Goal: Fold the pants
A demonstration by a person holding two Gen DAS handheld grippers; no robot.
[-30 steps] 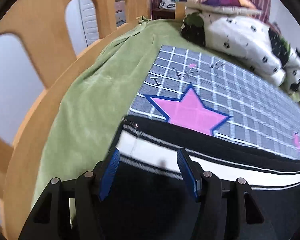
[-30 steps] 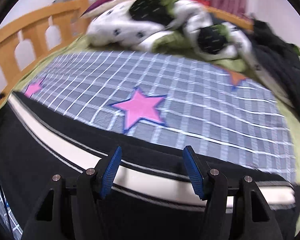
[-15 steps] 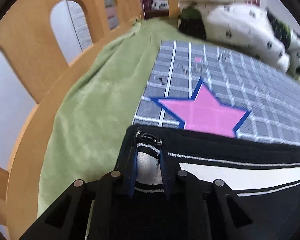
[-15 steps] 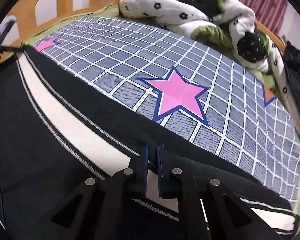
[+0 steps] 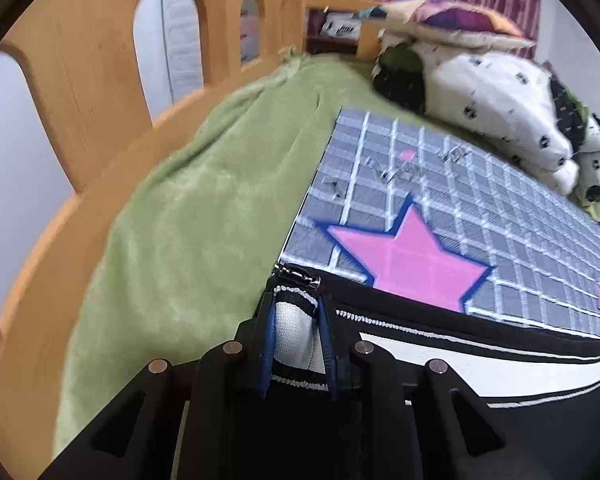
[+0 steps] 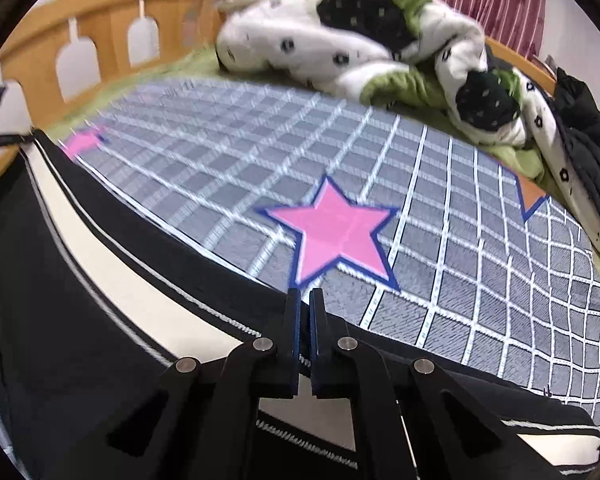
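Observation:
Black pants (image 5: 440, 324) with a white side stripe lie across the near part of a grey checked blanket with pink stars (image 5: 452, 216). My left gripper (image 5: 296, 304) is shut on the pants' end, with a bunch of white stripe fabric between its blue pads, by a small metal zipper pull. In the right wrist view the pants (image 6: 100, 280) stretch from far left to lower right. My right gripper (image 6: 305, 294) is shut on the black upper edge of the pants, lifted a little above the blanket (image 6: 460, 280).
A green fleece sheet (image 5: 204, 208) covers the bed under the blanket. A wooden rail with arched cutouts (image 5: 80, 80) runs along the left. A rumpled white, black and green duvet (image 6: 360, 48) and pillow lie at the back. Dark clothes (image 6: 592, 152) are piled at far right.
Both grippers went from open above the pants to shut on them. The left pinched the end by the zipper; the right pinched the upper edge, and both have lifted slightly.

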